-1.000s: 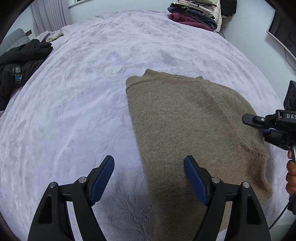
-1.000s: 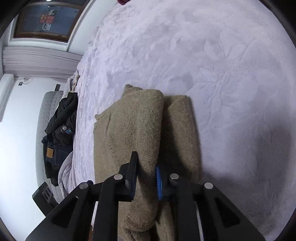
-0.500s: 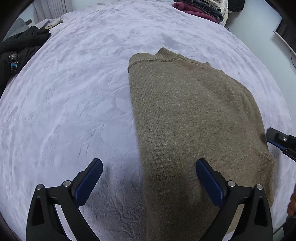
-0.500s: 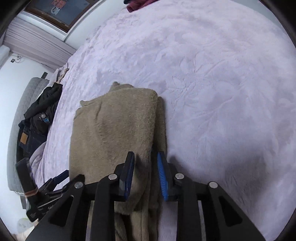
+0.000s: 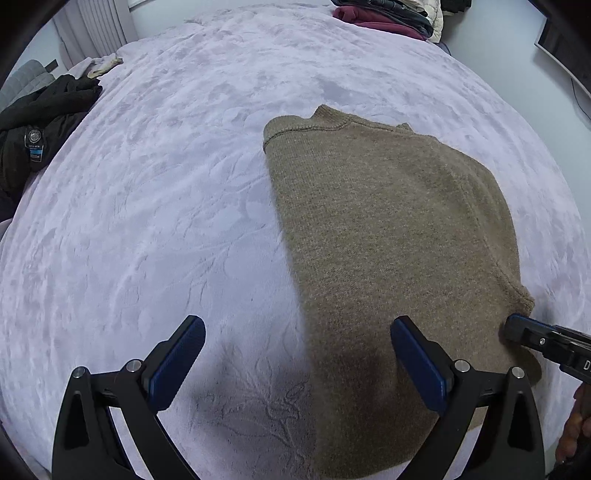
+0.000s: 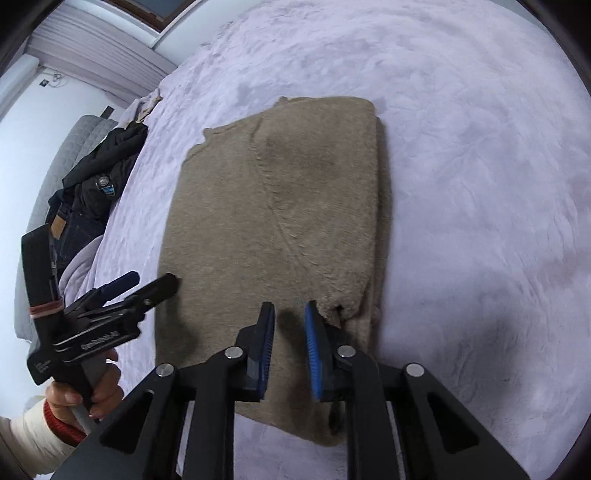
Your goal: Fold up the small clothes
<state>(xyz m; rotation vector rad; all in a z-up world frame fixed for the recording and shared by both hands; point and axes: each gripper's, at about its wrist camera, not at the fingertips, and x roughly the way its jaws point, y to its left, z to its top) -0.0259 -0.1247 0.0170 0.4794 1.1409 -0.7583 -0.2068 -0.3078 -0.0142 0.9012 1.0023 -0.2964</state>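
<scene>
A tan knitted sweater lies folded into a long rectangle on the lilac bedspread; it also shows in the right wrist view. My left gripper is wide open above the sweater's near left edge, holding nothing. My right gripper is open by a narrow gap, empty, just above the sweater's near end beside a loose sleeve cuff. The left gripper also shows at the left of the right wrist view, and the right gripper's tip at the right edge of the left wrist view.
A black jacket and jeans are piled at the bed's left edge, also in the left wrist view. A stack of folded clothes sits at the far end. A pale cloth lies at the far left.
My right gripper has let go of the sweater fold, opened slightly and drawn back. The sleeve side now lies flat on the sweater. My left gripper opened wider.
</scene>
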